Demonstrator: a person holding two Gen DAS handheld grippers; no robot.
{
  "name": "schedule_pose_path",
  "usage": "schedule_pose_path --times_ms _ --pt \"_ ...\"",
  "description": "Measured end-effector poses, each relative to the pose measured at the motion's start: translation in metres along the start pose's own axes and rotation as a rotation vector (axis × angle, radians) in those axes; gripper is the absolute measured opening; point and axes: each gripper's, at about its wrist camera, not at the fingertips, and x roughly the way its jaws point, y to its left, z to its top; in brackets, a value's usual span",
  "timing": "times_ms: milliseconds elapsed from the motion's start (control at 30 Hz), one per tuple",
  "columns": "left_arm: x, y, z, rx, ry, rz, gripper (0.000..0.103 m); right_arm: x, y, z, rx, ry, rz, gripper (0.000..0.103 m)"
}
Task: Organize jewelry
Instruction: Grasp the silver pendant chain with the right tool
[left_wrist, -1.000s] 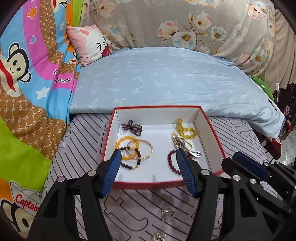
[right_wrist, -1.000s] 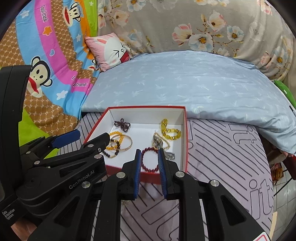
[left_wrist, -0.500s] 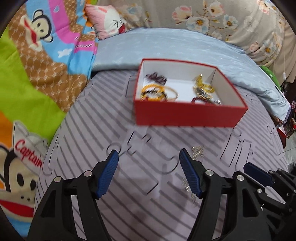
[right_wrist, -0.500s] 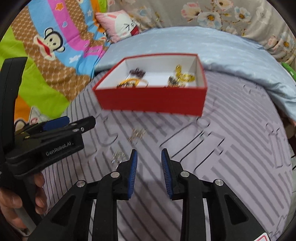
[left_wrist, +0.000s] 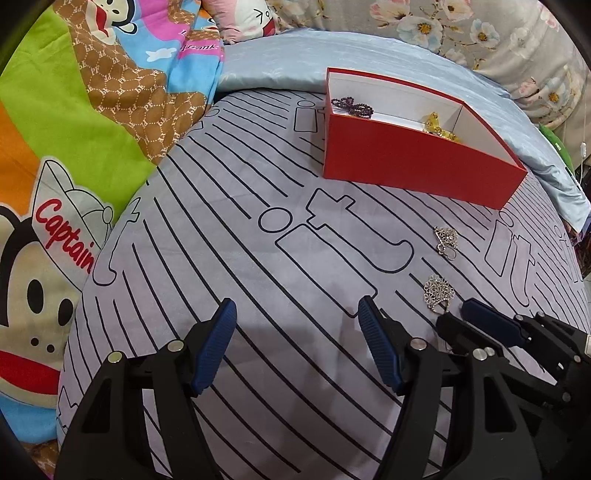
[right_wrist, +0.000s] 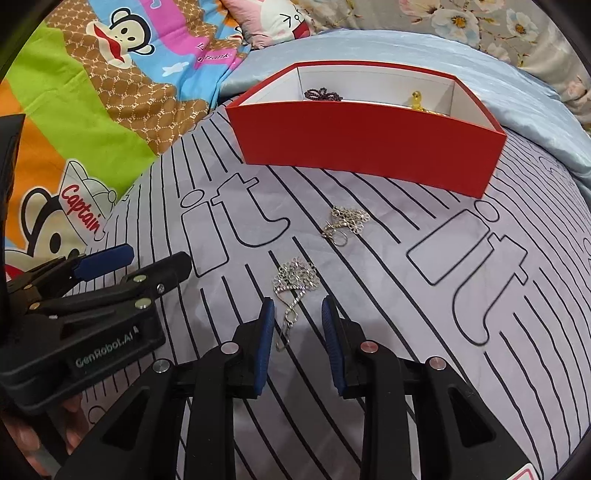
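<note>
Left hand-held gripper (left_wrist: 297, 314): wide, nothing between the blue pads (left_wrist: 218, 343), poised above bare striped bedsheet (left_wrist: 258, 280). Jaws just opened a little further.

Right hand-held gripper (right_wrist: 297, 310): narrow but not closed, jaws just parted slightly, hanging over the hook end of the near silver earring (right_wrist: 295, 280); hook lying in the gap, pads (right_wrist: 264, 343) not pressing on it.

Near silver earring: flat on the sheet, flower-cluster top pointing toward the box, thin hook trailing toward the camera. In the left wrist view, same earring (left_wrist: 439, 291) just beside the right gripper's tip, to the right of the left gripper.

Far silver earring (right_wrist: 345, 221): also on the sheet, between the near one and the red box (right_wrist: 369, 136), apart from both.

Red box: open, white inside, resting at the far end of the sheet against a pale blue quilt (right_wrist: 369, 48). Inside, only partly visible over the near wall: dark purple bead string (right_wrist: 323, 95) far left, yellow bead piece (right_wrist: 417, 101) far right.

Cartoon monkey blanket (left_wrist: 74, 129) along the left; floral bedding (left_wrist: 461, 26) at the far edge.
</note>
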Motion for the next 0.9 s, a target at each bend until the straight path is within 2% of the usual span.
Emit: schedule_pose_path --times_ms 100,233,400,433,700,800,900 --pt "0.001 0.002 0.001 -0.006 -0.001 0.01 0.065 0.004 0.003 0.004 -0.015 -0.004 -0.011 0.026" --pt "0.003 0.004 0.002 -0.016 0.004 0.006 0.065 0.005 0.004 0.004 -0.042 -0.015 -0.047 0.013" --pt "0.004 0.001 0.004 -0.021 0.007 -0.018 0.065 -0.003 -0.009 -0.003 0.0 -0.018 -0.041 0.011" --pt "0.003 -0.001 0.006 -0.018 0.004 -0.026 0.065 -0.007 -0.016 -0.005 0.02 -0.022 -0.04 0.0" --pt "0.007 -0.045 0.024 0.042 -0.021 -0.101 0.065 -0.029 -0.058 -0.018 0.124 -0.029 -0.07 0.0" --pt "0.011 -0.057 0.03 0.057 -0.025 -0.098 0.065 -0.034 -0.069 -0.022 0.15 -0.031 -0.042 0.001" --pt "0.01 -0.054 0.033 0.035 -0.027 -0.101 0.065 -0.034 -0.065 -0.021 0.13 -0.029 -0.018 0.01"
